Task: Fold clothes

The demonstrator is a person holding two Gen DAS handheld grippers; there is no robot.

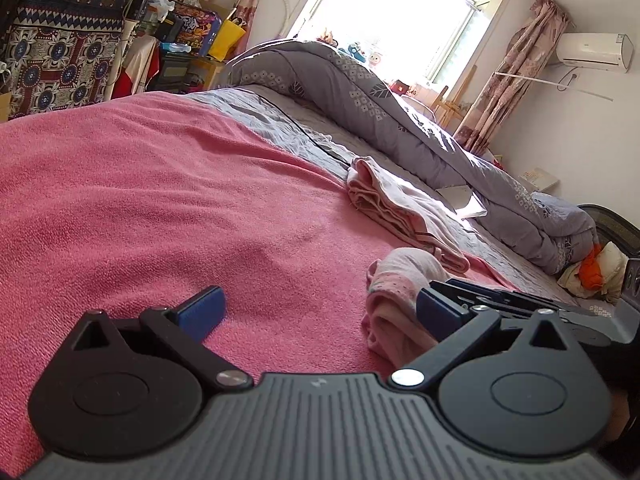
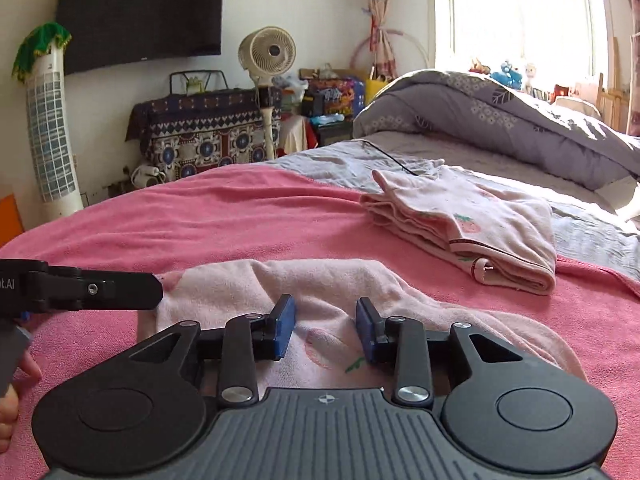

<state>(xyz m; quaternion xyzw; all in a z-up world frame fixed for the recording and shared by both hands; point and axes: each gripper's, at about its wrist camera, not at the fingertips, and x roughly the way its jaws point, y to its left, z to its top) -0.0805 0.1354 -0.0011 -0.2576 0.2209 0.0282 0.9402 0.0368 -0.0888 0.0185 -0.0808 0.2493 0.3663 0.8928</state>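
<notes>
Two grippers work low over a pink blanket (image 2: 224, 216) on a bed. The right gripper (image 2: 326, 330) points slightly down at a pale pink garment (image 2: 320, 280) lying rumpled on the blanket; its blue pads stand a little apart with nothing pinched, the cloth lying below them. The left gripper (image 1: 320, 308) has its jaws spread wide, over bare blanket beside the garment's bunched end (image 1: 396, 292). Only the right view shows the garment's full spread and the left gripper's black finger (image 2: 120, 292) at its left edge; whether it touches is unclear. A folded strawberry-print garment (image 2: 480, 224) lies farther back. Fingers (image 2: 24, 368) show, cut off at the frame edge.
</notes>
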